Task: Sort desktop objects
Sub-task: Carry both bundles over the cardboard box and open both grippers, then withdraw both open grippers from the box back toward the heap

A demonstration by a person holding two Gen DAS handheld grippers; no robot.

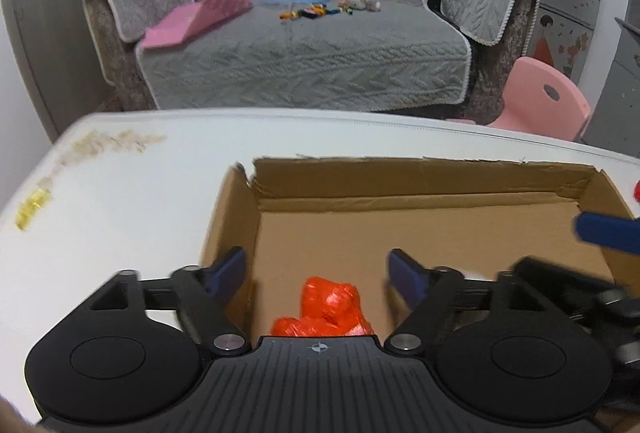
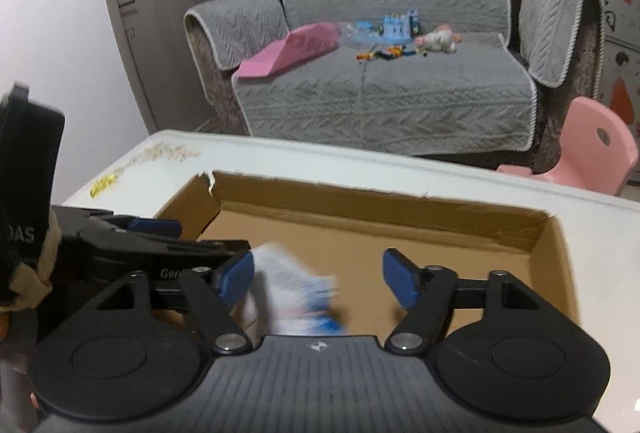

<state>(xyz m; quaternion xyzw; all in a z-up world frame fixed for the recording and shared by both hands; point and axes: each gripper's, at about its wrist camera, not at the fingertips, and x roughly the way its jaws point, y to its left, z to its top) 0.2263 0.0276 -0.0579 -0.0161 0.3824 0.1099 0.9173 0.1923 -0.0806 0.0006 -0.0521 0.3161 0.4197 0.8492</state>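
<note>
Left wrist: red bag [image 1: 324,309] between parted jaws

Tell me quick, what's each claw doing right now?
Left gripper: open, orange plastic bag loose below it.
Right gripper: open, white-and-blue cloth loose between the fingers.

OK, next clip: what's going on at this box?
A person holds a gripper in each hand over an open cardboard box on a white table. The left gripper stands open above a crumpled orange plastic bag inside the box. The right gripper is open too, with a blurred white-and-blue item loose between its fingers, over the box floor. Neither item is gripped. Small yellow bits lie near the table's far corner.
</note>
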